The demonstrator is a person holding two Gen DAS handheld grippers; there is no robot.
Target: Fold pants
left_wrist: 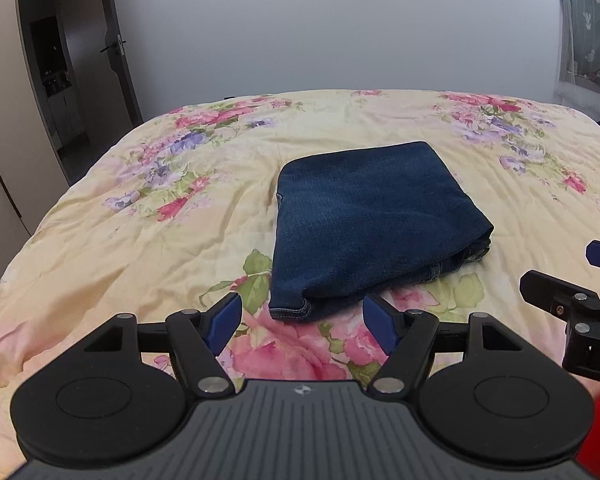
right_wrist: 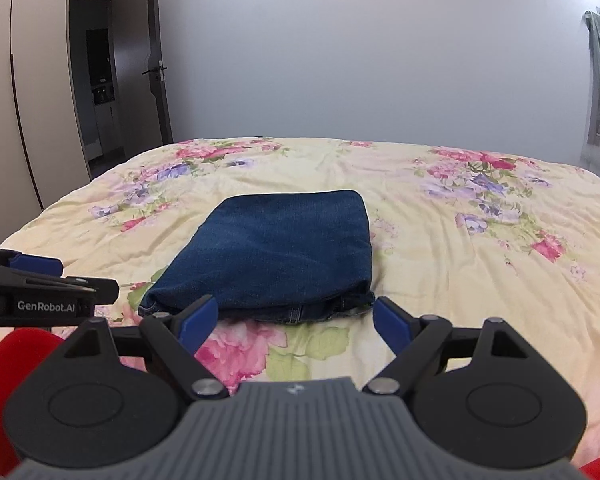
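Dark blue jeans (left_wrist: 372,220) lie folded into a compact rectangle on the floral bedspread (left_wrist: 140,240); they also show in the right wrist view (right_wrist: 276,252). My left gripper (left_wrist: 302,322) is open and empty, just short of the jeans' near edge. My right gripper (right_wrist: 294,326) is open and empty, also just in front of the near edge with its stacked layers. The right gripper shows at the right edge of the left wrist view (left_wrist: 580,280). The left gripper shows at the left edge of the right wrist view (right_wrist: 60,280).
The yellow floral bedspread (right_wrist: 480,280) covers the whole bed. A plain wall (left_wrist: 320,20) stands behind it. An open door (left_wrist: 116,48) and wardrobe are at the left, a curtained window (left_wrist: 588,36) at the right. A red sleeve (right_wrist: 4,360) shows low.
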